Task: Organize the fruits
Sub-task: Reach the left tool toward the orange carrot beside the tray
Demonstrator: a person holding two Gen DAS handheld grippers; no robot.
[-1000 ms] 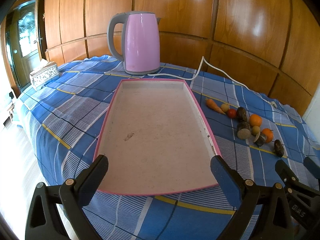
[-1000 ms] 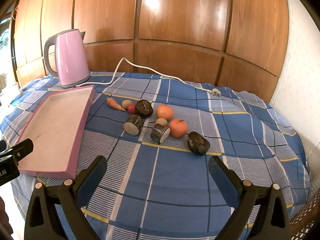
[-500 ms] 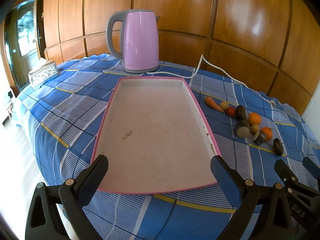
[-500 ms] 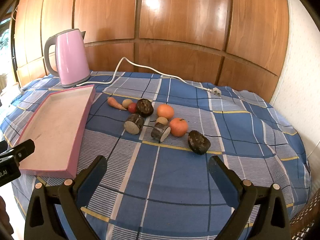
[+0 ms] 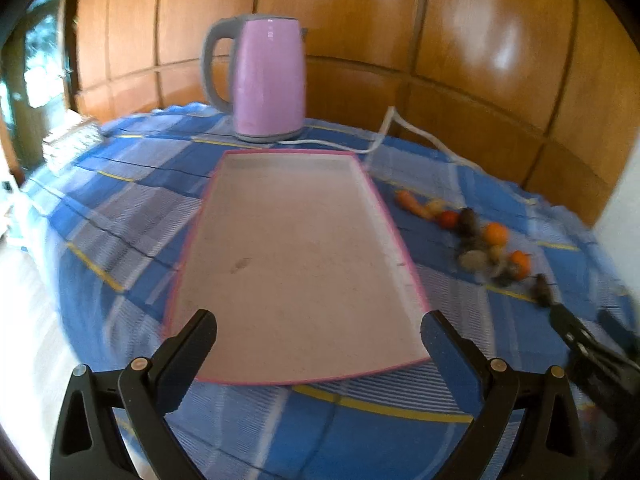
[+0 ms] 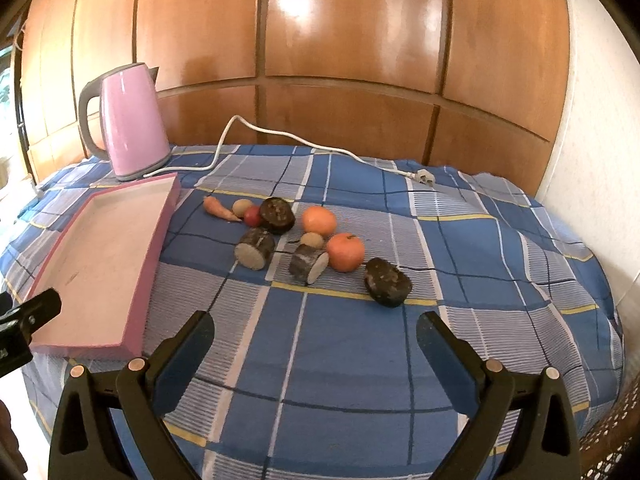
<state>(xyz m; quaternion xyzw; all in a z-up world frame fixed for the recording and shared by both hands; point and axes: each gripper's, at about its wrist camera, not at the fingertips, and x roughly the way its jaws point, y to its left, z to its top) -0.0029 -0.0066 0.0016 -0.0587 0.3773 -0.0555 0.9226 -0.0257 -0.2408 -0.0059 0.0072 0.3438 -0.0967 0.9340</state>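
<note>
A pink tray (image 5: 372, 184) lies empty on the blue plaid cloth; it also shows in the right wrist view (image 6: 156, 236). Right of it lies a cluster of produce: a carrot (image 6: 218, 209), two oranges (image 6: 319, 221) (image 6: 345, 251), a small red fruit (image 6: 252, 216), several dark pieces (image 6: 387, 281) and cut chunks (image 6: 254, 248). The same cluster shows blurred in the left wrist view (image 5: 480, 240). My left gripper (image 5: 318, 332) is open and empty over the tray's near end. My right gripper (image 6: 314, 334) is open and empty, in front of the produce.
A pink kettle (image 5: 270, 80) stands behind the tray, its white cord (image 6: 280, 136) running right to a plug (image 6: 425, 178). A tissue box (image 5: 70, 142) sits far left. Wood panelling backs the table. The cloth drops off at the near and right edges.
The left wrist view has pulled back and tilted a little and is now blurred with motion. The right gripper has barely moved. Both stay open.
</note>
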